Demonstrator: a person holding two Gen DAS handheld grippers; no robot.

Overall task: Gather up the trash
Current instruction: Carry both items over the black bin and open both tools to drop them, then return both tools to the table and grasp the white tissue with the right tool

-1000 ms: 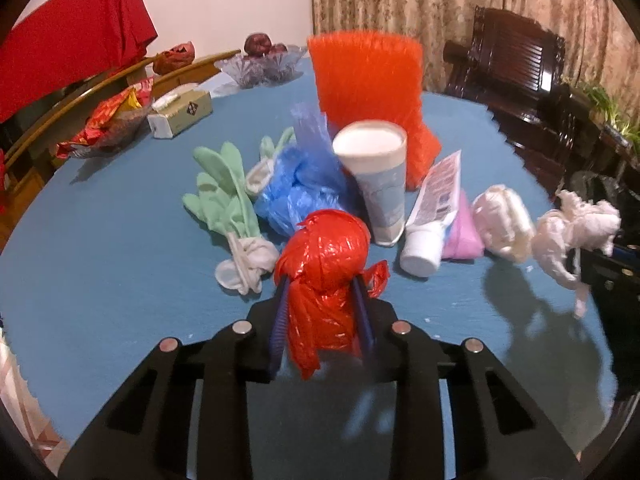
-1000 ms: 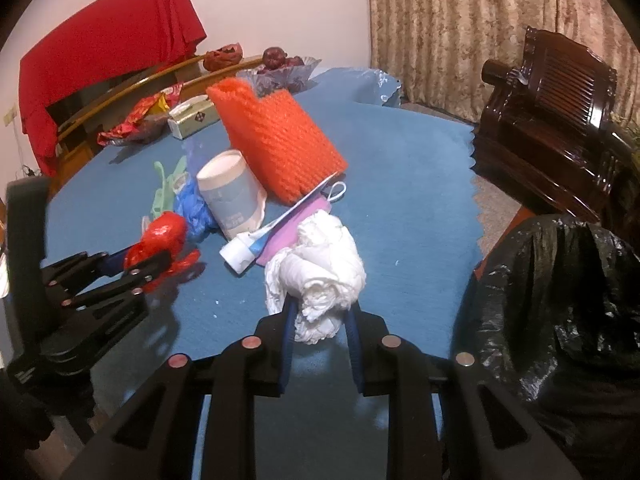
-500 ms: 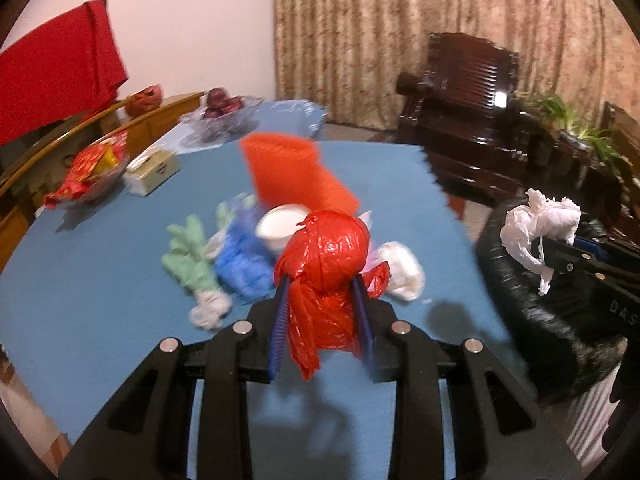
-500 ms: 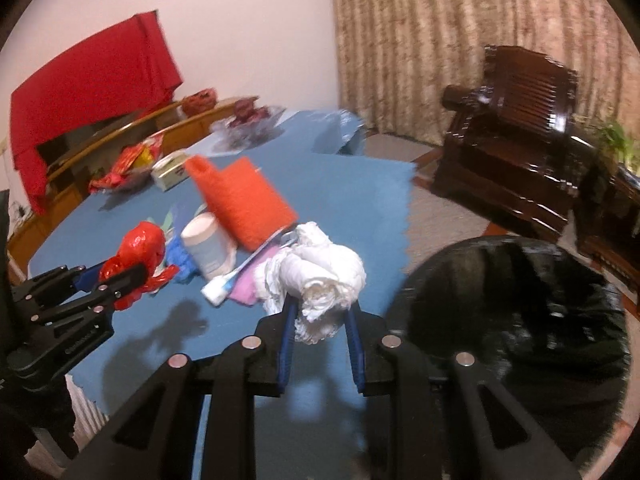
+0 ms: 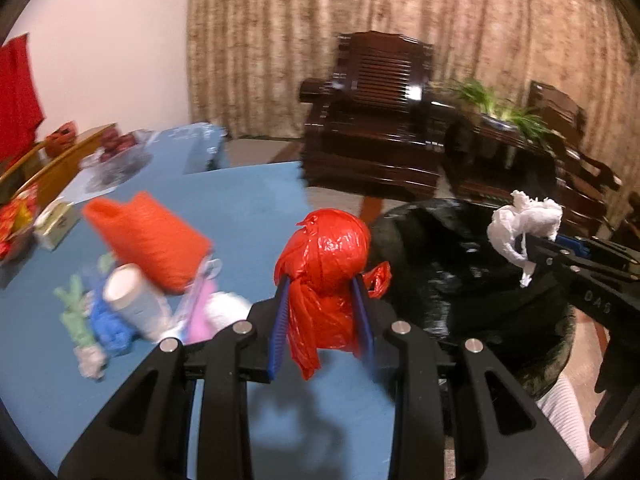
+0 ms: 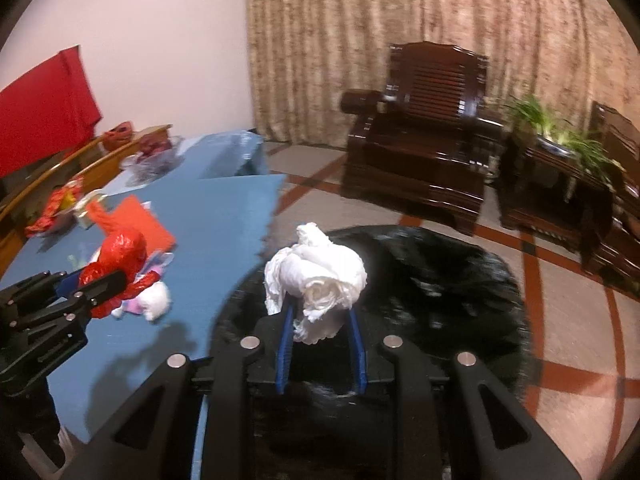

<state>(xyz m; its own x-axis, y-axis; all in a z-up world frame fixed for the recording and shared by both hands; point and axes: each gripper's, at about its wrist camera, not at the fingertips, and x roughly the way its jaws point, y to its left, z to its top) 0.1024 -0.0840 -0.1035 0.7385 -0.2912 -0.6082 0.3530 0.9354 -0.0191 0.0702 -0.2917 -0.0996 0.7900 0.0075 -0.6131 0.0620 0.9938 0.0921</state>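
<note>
Right gripper [image 6: 320, 312], jaws clenched on the white tissue wad [image 6: 316, 276], hangs over the black trash bag [image 6: 440, 280] off the desk's [image 5: 248, 200] right edge. Left gripper [image 5: 324, 304] clamps the crumpled red plastic bag [image 5: 324, 264] near that edge. Both look light, soft and squashy, best pinched mid-bundle.

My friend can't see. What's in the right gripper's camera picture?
The right gripper squeezes a crumpled white tissue wad above a black trash bag. Left of it, the left gripper holds a red plastic bag over the blue table.
</note>
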